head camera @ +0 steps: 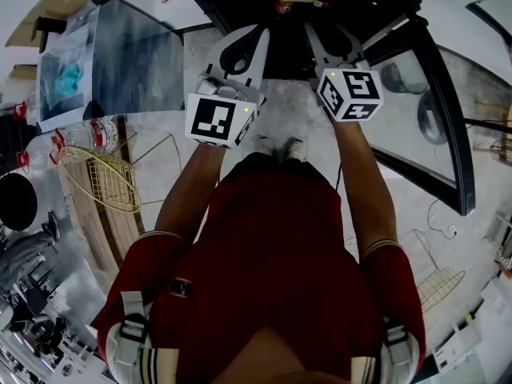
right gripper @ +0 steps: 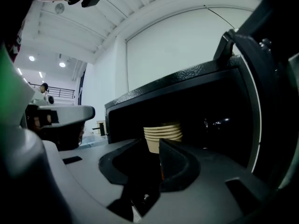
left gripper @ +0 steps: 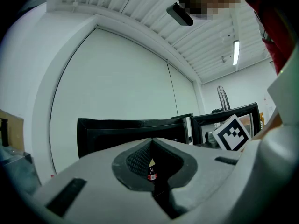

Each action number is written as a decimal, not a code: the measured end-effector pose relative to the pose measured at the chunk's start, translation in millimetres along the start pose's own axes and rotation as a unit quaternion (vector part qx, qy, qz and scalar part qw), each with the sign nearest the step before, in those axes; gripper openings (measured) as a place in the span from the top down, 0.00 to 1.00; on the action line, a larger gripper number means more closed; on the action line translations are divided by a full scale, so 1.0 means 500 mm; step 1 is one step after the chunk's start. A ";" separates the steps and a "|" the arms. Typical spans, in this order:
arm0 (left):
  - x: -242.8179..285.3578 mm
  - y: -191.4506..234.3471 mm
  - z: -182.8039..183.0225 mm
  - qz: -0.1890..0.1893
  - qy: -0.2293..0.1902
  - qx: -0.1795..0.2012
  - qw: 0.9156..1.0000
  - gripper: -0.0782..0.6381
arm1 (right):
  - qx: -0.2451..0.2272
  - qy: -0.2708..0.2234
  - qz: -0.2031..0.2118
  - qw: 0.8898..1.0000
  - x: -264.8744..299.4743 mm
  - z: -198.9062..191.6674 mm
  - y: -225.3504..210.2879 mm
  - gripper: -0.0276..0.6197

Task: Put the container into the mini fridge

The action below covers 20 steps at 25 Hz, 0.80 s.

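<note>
Mini fridge (head camera: pixel 240 2) stands open straight ahead, its interior black. Its glass door (head camera: pixel 436 118) is swung out to the right. A person in a red shirt (head camera: pixel 272 246) faces it from above, both arms reaching forward.

Left tool (head camera: pixel 254 37) is held just outside the fridge opening. Its jaws are pressed together with nothing between them.

Right tool (head camera: pixel 326 32) is beside it, tips at the fridge mouth. Its jaws are spread with a clear gap and grip nothing.

Container (right gripper: pixel 162 133) is tan and ribbed below the rim. It sits upright inside the fridge, beyond the right tool's tips, and shows through the gap between its jaws.

A small bottle with red label (left gripper: pixel 151 174) shows far off through the left tool's notch.
</note>
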<state>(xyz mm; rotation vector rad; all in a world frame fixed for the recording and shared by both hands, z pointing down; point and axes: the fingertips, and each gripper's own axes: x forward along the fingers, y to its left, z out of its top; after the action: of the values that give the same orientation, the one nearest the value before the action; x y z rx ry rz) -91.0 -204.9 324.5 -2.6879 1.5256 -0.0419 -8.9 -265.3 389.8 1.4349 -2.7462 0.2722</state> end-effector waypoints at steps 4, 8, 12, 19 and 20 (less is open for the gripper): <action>-0.010 -0.010 0.002 -0.004 -0.003 0.001 1.000 0.88 | -0.002 -0.021 0.011 1.000 -0.039 0.030 0.032 0.82; -0.022 -0.023 0.001 -0.008 -0.006 0.001 1.000 0.88 | -0.004 -0.043 0.019 0.999 -0.082 0.059 0.061 0.86; -0.032 -0.034 0.007 -0.010 -0.013 -0.004 1.000 0.88 | -0.008 -0.062 0.028 0.998 -0.120 0.086 0.081 0.91; -0.053 -0.055 0.023 -0.011 -0.024 -0.007 1.000 0.88 | -0.013 -0.079 0.031 0.996 -0.172 0.102 0.105 0.95; -0.056 -0.059 0.026 -0.012 -0.026 -0.005 1.000 0.88 | -0.013 -0.082 0.032 0.996 -0.178 0.104 0.108 0.96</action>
<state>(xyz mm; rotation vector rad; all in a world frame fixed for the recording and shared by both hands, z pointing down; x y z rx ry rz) -79.6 -165.4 313.4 -2.6926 1.4847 0.0349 0.8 -171.5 321.7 1.4256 -2.9167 0.1246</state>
